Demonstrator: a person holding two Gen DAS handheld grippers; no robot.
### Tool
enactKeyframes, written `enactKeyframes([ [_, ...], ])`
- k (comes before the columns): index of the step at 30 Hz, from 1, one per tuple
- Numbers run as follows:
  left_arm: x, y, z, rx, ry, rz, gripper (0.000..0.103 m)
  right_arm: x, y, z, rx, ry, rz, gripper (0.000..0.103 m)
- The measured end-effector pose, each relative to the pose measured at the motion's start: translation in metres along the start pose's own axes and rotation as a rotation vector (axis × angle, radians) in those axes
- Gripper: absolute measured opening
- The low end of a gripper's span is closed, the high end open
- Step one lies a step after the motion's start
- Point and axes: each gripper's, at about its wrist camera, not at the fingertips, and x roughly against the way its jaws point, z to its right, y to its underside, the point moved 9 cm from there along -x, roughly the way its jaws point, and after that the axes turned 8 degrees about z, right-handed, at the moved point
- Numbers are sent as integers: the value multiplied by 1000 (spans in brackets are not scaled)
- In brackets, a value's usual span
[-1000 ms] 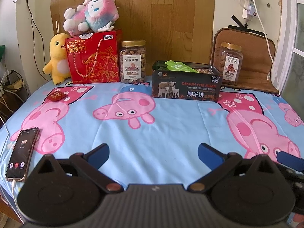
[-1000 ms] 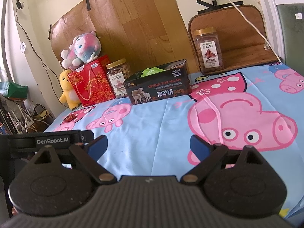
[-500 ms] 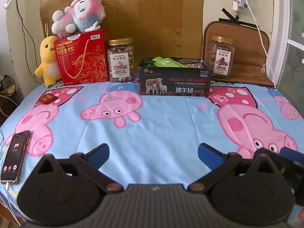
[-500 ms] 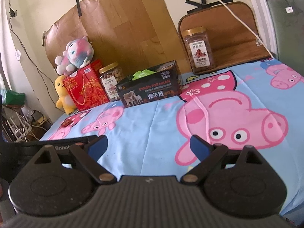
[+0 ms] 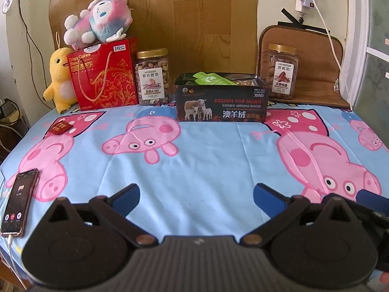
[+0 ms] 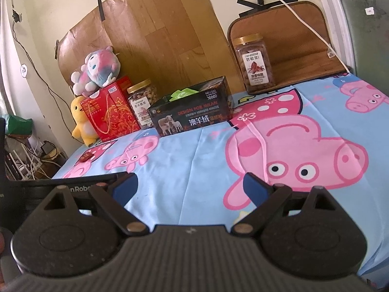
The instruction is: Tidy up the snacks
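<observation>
The open black cardboard box (image 5: 221,104) holding a green pouch (image 5: 211,79) sits at the bench's far edge; a small red packet (image 5: 60,128) lies loose, far left. Both the left claw (image 5: 195,196) and right claw (image 6: 189,186) hang wide open, empty. Reaching risks toppling the gold-lidded clear plastic nut jar (image 5: 152,76) nearby.

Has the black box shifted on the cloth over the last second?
No. In the left wrist view the black box sits at the same pig print's spotted dress as before; only the camera moved.
</observation>
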Motion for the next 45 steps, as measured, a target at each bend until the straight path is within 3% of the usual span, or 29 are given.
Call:
enactKeyframes([
  [35, -3, 4, -2, -28, -17, 5, 103, -1, -2, -2, 0, -7, 15, 95],
  [42, -12, -24, -10, -76, -54, 59, 103, -35, -31, -9, 70, -44, -29, 95],
  [45, -25, -35, -12, -79, -59, 61, 103, -50, -37, -3, 45, -49, -51, 95],
])
